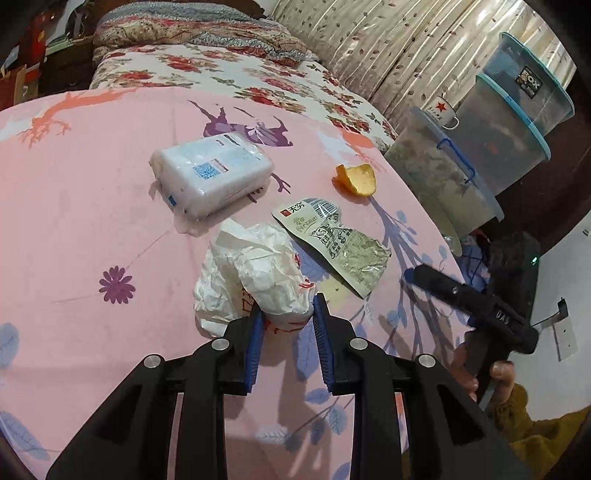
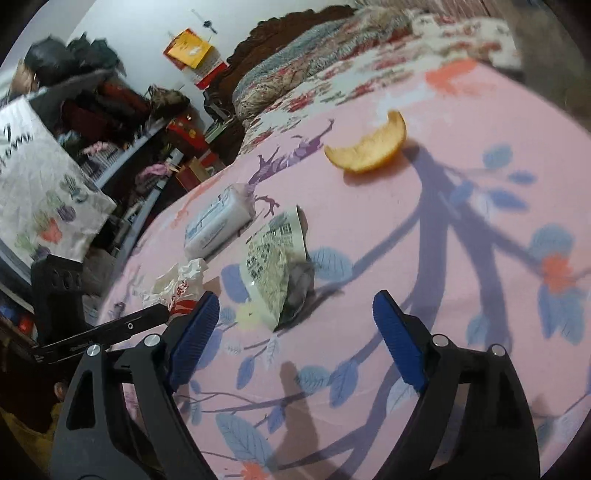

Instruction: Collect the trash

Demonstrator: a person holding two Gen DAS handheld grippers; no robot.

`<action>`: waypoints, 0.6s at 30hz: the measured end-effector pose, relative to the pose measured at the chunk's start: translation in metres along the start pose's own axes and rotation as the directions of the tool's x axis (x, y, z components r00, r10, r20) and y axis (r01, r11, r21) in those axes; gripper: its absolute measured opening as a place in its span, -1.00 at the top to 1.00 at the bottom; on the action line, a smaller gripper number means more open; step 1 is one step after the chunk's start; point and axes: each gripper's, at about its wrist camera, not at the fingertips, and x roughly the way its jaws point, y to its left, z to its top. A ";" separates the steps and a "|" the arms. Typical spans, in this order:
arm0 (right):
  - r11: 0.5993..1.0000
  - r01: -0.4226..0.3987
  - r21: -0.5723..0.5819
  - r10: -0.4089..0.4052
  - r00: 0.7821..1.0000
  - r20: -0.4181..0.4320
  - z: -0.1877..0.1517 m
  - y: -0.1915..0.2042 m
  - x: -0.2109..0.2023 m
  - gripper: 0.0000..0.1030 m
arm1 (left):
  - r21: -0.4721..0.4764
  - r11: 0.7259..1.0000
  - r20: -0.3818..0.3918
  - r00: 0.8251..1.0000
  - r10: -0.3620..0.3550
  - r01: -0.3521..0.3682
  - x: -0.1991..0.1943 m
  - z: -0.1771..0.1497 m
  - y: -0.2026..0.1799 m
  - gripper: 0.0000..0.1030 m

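A crumpled white paper wrapper (image 1: 255, 277) lies on the pink bed cover (image 1: 92, 221). My left gripper (image 1: 288, 314) is closed on its near edge. A torn snack packet (image 1: 332, 240) lies just right of it, and an orange peel (image 1: 356, 179) sits farther back. In the right wrist view my right gripper (image 2: 295, 306) is open and empty, just short of the packet (image 2: 275, 262), with the peel (image 2: 369, 147) beyond and the wrapper (image 2: 177, 280) at left.
A wrapped tissue pack (image 1: 210, 173) lies behind the wrapper; it also shows in the right wrist view (image 2: 218, 218). Stacked plastic storage boxes (image 1: 498, 122) with a mug (image 1: 443, 110) stand off the bed's right edge. Folded quilts (image 1: 192, 33) lie at the far end.
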 end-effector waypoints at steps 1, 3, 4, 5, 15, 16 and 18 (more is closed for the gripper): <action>1.000 0.019 -0.025 -0.019 1.000 0.014 0.004 0.004 0.000 -0.65 | 0.007 1.000 0.003 1.000 0.000 0.000 0.000 -0.001 0.000 0.50; 0.996 0.057 -0.075 -0.056 0.998 0.024 0.012 0.010 0.005 -0.65 | 0.025 1.000 0.013 1.000 0.006 -0.006 0.002 -0.004 -0.002 0.48; 0.991 0.084 -0.108 -0.083 0.996 0.020 0.017 0.013 0.011 -0.65 | 0.029 1.000 0.018 1.000 0.009 -0.009 0.002 -0.005 -0.002 0.45; 0.988 0.096 -0.125 -0.096 0.995 0.010 0.020 0.015 0.017 -0.65 | 0.028 1.000 0.021 1.000 0.008 -0.008 0.003 -0.005 -0.002 0.44; 0.920 0.203 -0.336 -0.236 0.970 -0.059 0.012 0.045 0.059 -0.65 | 0.068 0.992 0.093 0.990 0.102 -0.108 -0.003 0.004 -0.014 -0.32; 0.916 0.207 -0.343 -0.241 0.969 -0.058 0.011 0.046 0.060 -0.64 | 0.072 0.991 0.098 0.989 0.109 -0.116 -0.004 0.004 -0.014 -0.39; 0.910 0.216 -0.353 -0.251 0.966 -0.056 0.010 0.047 0.059 -0.62 | 0.074 0.986 0.109 0.984 0.139 -0.147 -0.003 0.004 -0.014 -0.45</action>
